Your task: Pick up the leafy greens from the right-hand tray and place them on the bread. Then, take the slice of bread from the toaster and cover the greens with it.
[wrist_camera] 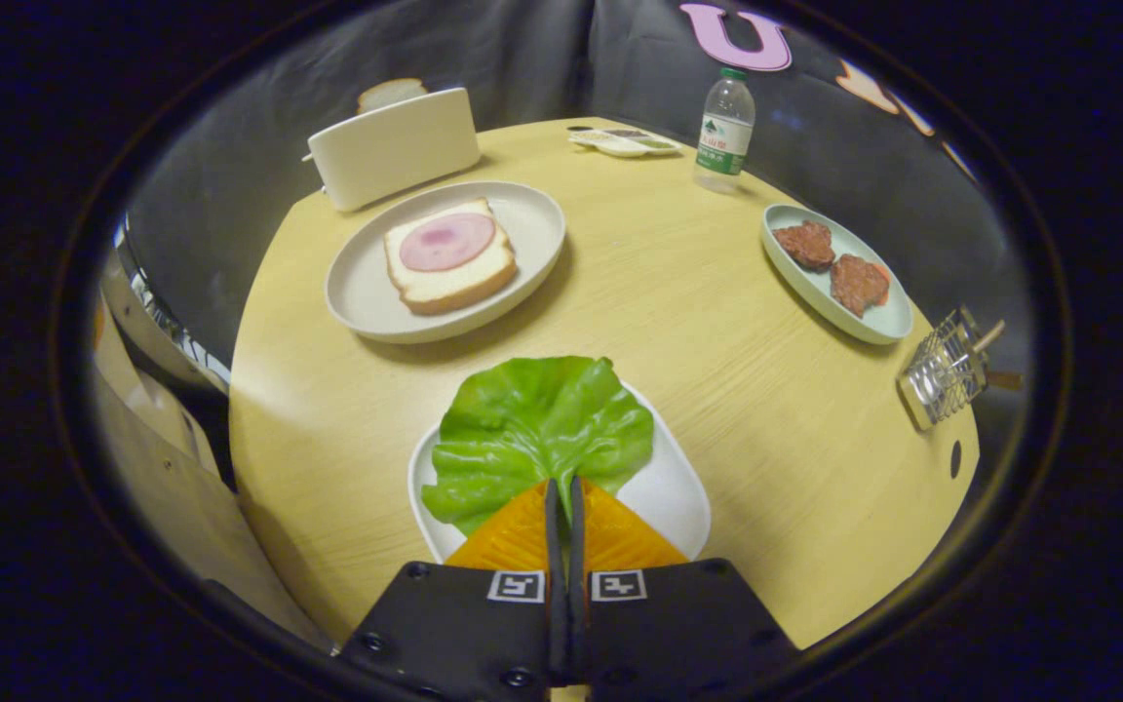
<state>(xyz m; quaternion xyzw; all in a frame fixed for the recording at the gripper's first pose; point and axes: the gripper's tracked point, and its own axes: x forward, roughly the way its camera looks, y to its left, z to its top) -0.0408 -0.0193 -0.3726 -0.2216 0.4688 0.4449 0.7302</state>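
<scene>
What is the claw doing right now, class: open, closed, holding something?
Claw: closed, both fingers pinching the near edge of the lettuce leaf over its white tray.

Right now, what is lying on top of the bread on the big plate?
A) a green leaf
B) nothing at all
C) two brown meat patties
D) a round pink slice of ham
D: a round pink slice of ham lies on the bread on the big plate, while the lettuce leaf is in its white tray, with the gripper closed on the leaf's near edge.
</scene>
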